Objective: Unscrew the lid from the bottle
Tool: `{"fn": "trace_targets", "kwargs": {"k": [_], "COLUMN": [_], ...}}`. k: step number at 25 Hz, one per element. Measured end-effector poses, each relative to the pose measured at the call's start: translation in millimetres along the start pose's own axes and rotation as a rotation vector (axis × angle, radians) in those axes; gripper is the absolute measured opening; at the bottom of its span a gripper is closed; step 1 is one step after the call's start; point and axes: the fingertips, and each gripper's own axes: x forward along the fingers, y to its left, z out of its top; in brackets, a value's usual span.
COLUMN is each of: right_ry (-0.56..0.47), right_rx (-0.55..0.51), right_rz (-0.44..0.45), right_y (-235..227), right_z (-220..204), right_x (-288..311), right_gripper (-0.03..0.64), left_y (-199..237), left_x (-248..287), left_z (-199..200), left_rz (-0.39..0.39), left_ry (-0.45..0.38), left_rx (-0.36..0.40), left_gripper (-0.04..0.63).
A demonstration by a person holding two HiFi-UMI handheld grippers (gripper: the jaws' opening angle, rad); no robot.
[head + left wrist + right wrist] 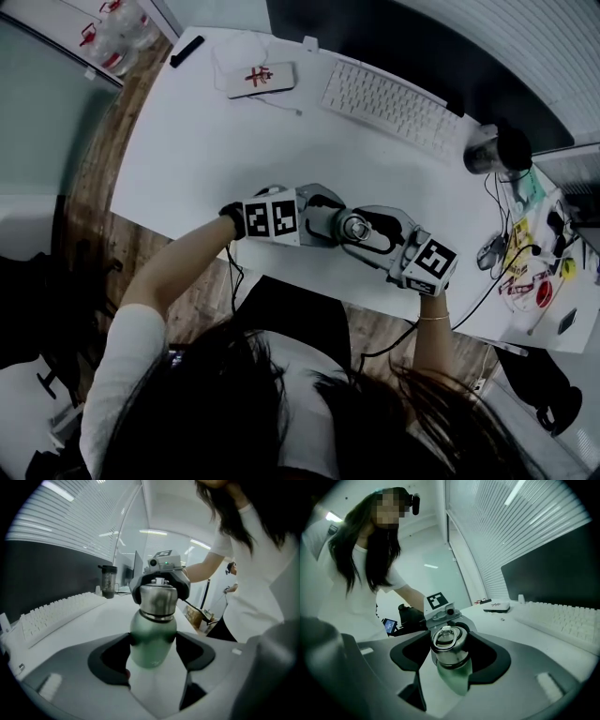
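My left claw [326,220] was clamped on the bottle [152,641] and my right claw [367,230] was gripping its lid [447,641]. The bottle lay level between them, lid end facing my right claw.

Bottle [152,634] above the desk's [206,141] near edge, between the grippers: left gripper [154,641] on its body, right gripper [450,644] on its lid [449,649]. Keyboard [389,103] behind; cup [483,150] right of it.
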Motion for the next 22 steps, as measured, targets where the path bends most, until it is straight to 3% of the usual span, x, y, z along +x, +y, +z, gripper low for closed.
{"fn": "trace_targets", "kwargs": {"k": [6, 10, 13, 22], "right_ry": [0.077, 0.096, 0.054, -0.184], "right_rx": [-0.057, -0.031, 0.023, 0.056], "right_rz": [0.118, 0.081, -0.016, -0.460], "right_y": [4, 3, 1, 1], "right_z": [-2, -5, -8, 2], "right_x": [2, 3, 0, -20], "right_gripper": [0.252, 0.252, 0.255, 0.255], "left_y": [-1, -1, -2, -2], "left_x": [0, 0, 1, 1], "left_z": [0, 0, -1, -4], "left_rz": [-0.079, -0.060, -0.022, 0.169], "left_ry": [0.031, 0.025, 0.015, -0.019], "left_rx": [0.048, 0.038, 0.019, -0.093], "left_gripper": [0.360, 0.360, 0.360, 0.360]}}
